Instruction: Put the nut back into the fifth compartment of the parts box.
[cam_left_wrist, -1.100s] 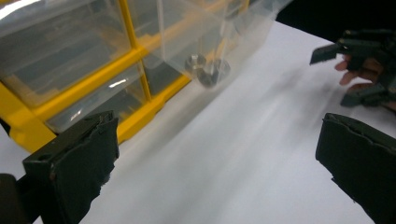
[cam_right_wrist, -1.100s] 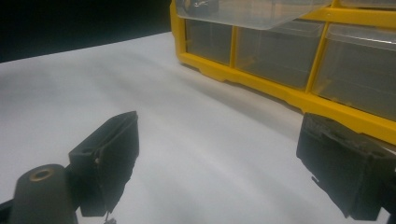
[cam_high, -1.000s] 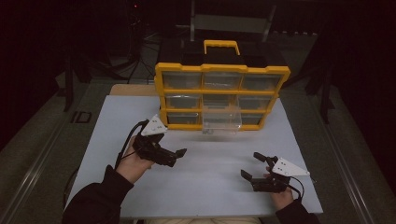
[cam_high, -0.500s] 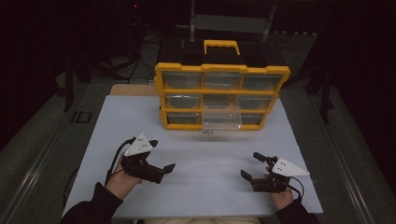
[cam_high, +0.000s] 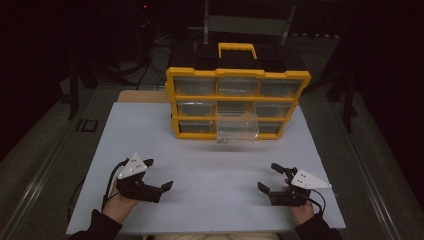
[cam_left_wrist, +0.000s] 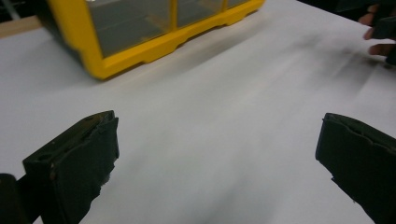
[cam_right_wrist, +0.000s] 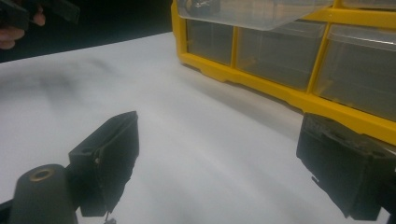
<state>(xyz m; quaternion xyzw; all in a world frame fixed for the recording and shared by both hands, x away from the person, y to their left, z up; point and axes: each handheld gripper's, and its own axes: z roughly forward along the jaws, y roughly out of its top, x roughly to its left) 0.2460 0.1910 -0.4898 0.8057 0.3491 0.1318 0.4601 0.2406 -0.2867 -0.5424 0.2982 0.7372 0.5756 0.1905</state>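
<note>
The left claw (cam_high: 159, 176) is held well in front of the yellow organizer (cam_high: 238, 102) toward its left, jaws apart and empty. One clear drawer (cam_high: 237, 128) in the organizer's bottom row, at its middle, is seen pulled out; closing it is judged the remaining work. The right claw (cam_high: 270, 178) is held in front toward the organizer's right, likewise spread and empty.

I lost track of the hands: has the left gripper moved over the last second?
Yes. The left gripper has pulled back from the yellow drawer cabinet toward the table's near edge.
</note>
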